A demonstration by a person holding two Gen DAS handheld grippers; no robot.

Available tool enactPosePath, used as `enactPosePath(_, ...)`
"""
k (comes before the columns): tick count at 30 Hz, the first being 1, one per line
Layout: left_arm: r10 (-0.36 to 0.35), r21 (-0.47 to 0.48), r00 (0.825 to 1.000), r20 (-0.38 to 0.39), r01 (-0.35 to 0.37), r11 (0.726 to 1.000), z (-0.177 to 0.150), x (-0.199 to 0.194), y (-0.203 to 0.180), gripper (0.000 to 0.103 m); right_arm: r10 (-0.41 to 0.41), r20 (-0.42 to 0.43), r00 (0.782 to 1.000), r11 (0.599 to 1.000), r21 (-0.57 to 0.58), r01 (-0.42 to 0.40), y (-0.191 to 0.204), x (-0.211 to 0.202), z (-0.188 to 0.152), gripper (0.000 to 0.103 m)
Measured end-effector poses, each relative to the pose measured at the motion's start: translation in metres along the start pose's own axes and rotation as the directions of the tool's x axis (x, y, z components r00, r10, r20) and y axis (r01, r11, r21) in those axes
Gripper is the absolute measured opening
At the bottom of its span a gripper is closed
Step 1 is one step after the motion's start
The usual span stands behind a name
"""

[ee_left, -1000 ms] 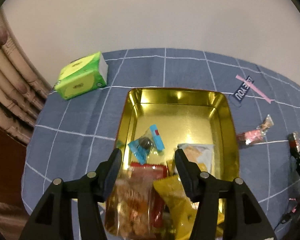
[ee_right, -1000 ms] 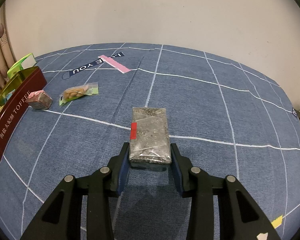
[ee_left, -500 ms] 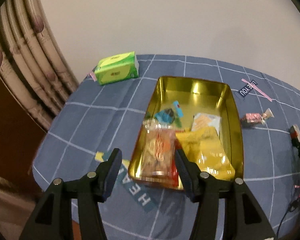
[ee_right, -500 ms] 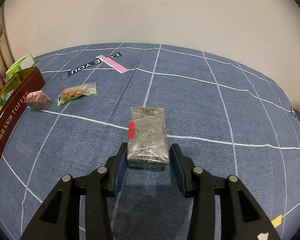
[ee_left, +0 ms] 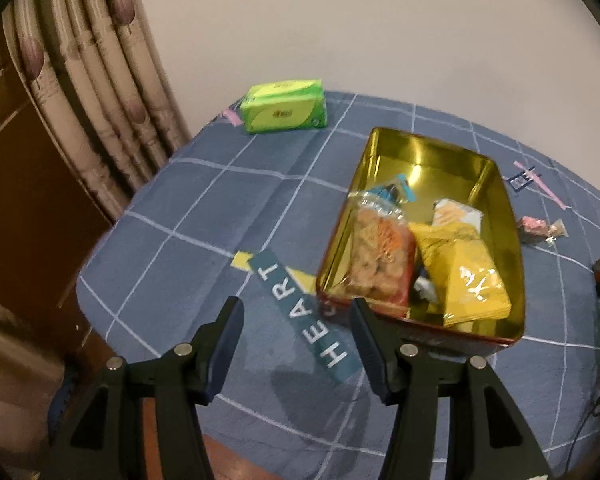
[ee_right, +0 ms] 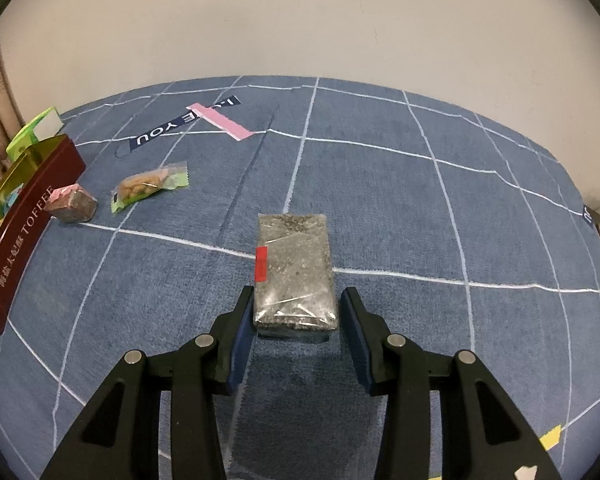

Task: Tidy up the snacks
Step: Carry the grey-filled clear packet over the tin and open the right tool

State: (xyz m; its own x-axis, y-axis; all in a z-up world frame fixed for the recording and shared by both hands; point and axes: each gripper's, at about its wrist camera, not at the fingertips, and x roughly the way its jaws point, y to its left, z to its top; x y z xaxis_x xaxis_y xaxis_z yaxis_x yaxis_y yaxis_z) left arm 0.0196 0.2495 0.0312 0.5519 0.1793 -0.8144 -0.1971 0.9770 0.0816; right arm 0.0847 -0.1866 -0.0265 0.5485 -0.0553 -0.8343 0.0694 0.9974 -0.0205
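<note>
A gold tin point(ee_left: 420, 152) with maroon outer walls holds a clear cookie pack point(ee_left: 380, 252), yellow packets point(ee_left: 472, 280) and a blue-wrapped sweet. My left gripper point(ee_left: 296, 320) stands open and empty above the blue cloth, just off the tin's near left corner. In the right wrist view a grey speckled bar point(ee_right: 294, 276) in clear wrap with a red sticker lies flat on the cloth. My right gripper point(ee_right: 298, 308) straddles its near end, open, with a thin gap at the right pad. A pink-wrapped candy point(ee_right: 71, 206) and a green-wrapped snack point(ee_right: 150, 186) lie beside the tin point(ee_right: 24, 232).
A green tissue pack point(ee_left: 284, 106) sits at the table's far left corner. Curtains point(ee_left: 100, 100) and a brown wooden panel border the table's left edge. A wall stands behind the table. Printed labels and a pink strip point(ee_right: 224, 122) mark the checked cloth.
My left gripper drew back and leftward from over the tin, so the tin now lies to its right. My right gripper's jaws widened slightly off the grey bar, which stays on the cloth.
</note>
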Motion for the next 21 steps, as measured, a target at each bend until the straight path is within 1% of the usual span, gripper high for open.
enactPosePath(3,-0.021,-0.02,1.0,-0.005,0.021,1.0,0.001,0.001,0.003,0.056,-0.005,-0.019,1.0,1.0,0.005,0.005,0.001,0.001,0.002,0.04)
enactPosePath(7,-0.016,-0.013,1.0,0.003,0.016,1.0,0.001,-0.001,0.002,0.056,-0.012,-0.04,0.999,1.0,0.021,0.013,0.001,0.002,0.005,0.043)
enactPosePath(10,-0.031,-0.02,0.999,-0.017,0.03,0.999,0.0,0.002,0.003,0.056,-0.012,-0.05,0.999,0.999,0.03,0.013,0.0,0.003,0.007,0.044)
enactPosePath(15,-0.028,-0.03,0.999,-0.036,0.027,0.999,-0.001,0.007,0.004,0.056,-0.016,-0.058,0.998,0.999,0.042,0.018,0.0,0.004,0.009,0.045)
enactPosePath(17,-0.031,-0.035,0.998,-0.046,0.029,0.999,-0.001,0.009,0.004,0.056,-0.017,-0.061,0.998,0.999,0.039,0.02,0.002,0.003,0.009,0.042)
enactPosePath(19,-0.027,-0.04,0.998,-0.053,0.025,0.999,-0.001,0.01,0.005,0.056,-0.024,-0.069,0.997,0.999,0.032,0.026,0.005,0.003,0.01,0.034)
enactPosePath(21,-0.021,-0.038,0.999,-0.047,0.019,0.999,-0.001,0.009,0.006,0.056,-0.045,-0.082,0.996,0.998,0.032,0.048,0.008,0.003,0.012,0.033)
